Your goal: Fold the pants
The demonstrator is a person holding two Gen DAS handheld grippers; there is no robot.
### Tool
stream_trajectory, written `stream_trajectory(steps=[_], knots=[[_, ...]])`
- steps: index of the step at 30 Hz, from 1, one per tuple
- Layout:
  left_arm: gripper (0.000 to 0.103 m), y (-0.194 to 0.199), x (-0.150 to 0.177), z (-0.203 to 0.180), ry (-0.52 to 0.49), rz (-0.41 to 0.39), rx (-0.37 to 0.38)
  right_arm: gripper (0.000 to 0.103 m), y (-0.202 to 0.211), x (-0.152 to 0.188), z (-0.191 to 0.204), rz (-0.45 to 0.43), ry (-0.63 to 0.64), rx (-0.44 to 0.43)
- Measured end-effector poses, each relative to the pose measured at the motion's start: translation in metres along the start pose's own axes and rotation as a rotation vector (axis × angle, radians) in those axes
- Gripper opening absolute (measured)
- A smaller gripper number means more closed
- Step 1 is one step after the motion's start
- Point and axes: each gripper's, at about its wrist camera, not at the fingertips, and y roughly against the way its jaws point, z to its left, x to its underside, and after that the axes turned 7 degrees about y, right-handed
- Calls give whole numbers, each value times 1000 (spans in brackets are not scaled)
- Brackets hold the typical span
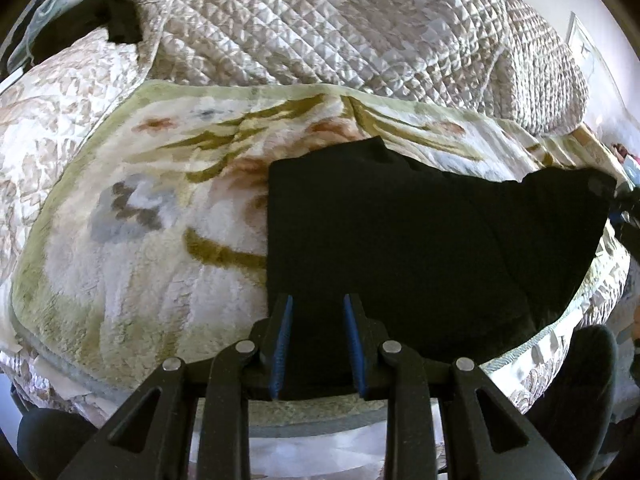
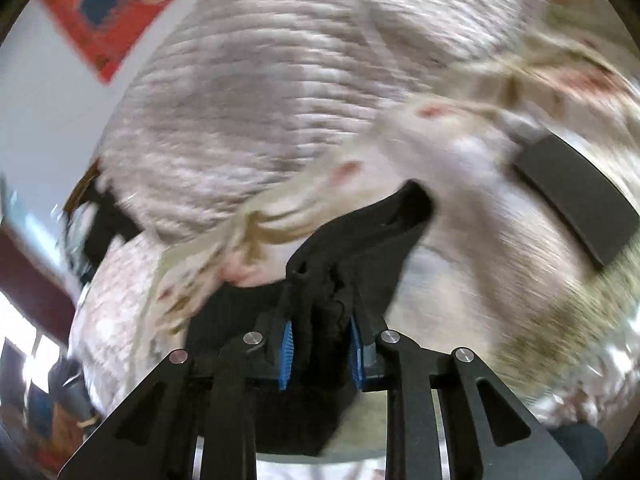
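Left gripper (image 1: 318, 312): matte black frame, two angled fingers (image 1: 280, 320) faced with ribbed blue pads, four round silver pivot pins across the linkage, triangular cut-outs in the outer arms.

Right gripper (image 2: 322, 316): same build, black linkage arms, blue ribbed pads (image 2: 286, 354) on the inner finger faces, four silver pins, triangular cut-outs, pale metal strips showing behind the arms.

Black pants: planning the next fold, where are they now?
The black pants lie on the floral blanket, right of centre in the left wrist view; the right gripper holds bunched fabric.
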Motion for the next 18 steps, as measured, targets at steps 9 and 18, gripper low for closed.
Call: stream_trajectory(steps=[9,18], knots=[[28,12,-1,31,75,-30,-27,23,-70,30,133,163,320,-202],[28,13,1,55,131,-29,-38,23,-118,77,154,330,421,-209]])
